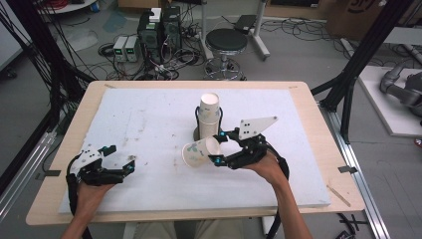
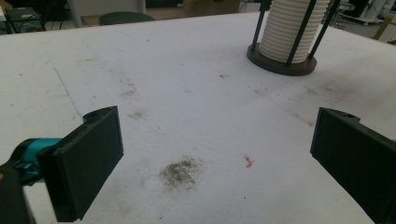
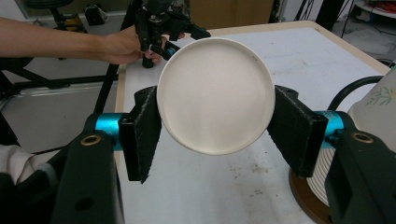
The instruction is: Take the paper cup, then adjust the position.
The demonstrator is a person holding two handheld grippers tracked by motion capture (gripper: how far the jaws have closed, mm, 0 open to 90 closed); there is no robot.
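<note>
**Paper cup held on its side beside the cup stack**

A workshop floor strewn with cables, power supplies and a black round stool [image 1: 226, 41] lies behind the white foam-covered tabletop [image 1: 149, 114], which is scuffed and stained in places. Near the tabletop's centre stands a tall stack of white paper cups [image 1: 209, 115] in a dark round-based holder with thin upright rods [image 2: 281, 65].

The right gripper [image 1: 215, 148] holds one white paper cup with a faint floral print [image 1: 200, 152], lying on its side at about seven o'clock from the stack and just beside its base. In the right gripper view the cup's flat round bottom [image 3: 215, 95] faces the camera, and the two black jaws press its wall from nine and three o'clock; they are closed on it near the base end.

The cup looks very light, thin-walled and easily crushed; a gentle squeeze is likely all it will bear. The rolled rim and the base ring are probably its stiffest parts, so the hold near the bottom seems sound, though the smooth tapered wall could slip toward the narrow end.

The left gripper [image 1: 121, 164] rests at the tabletop's eight o'clock corner, well apart from the cups, its jaws spread wide with nothing between them; in its own view the stack stands at one o'clock.
</note>
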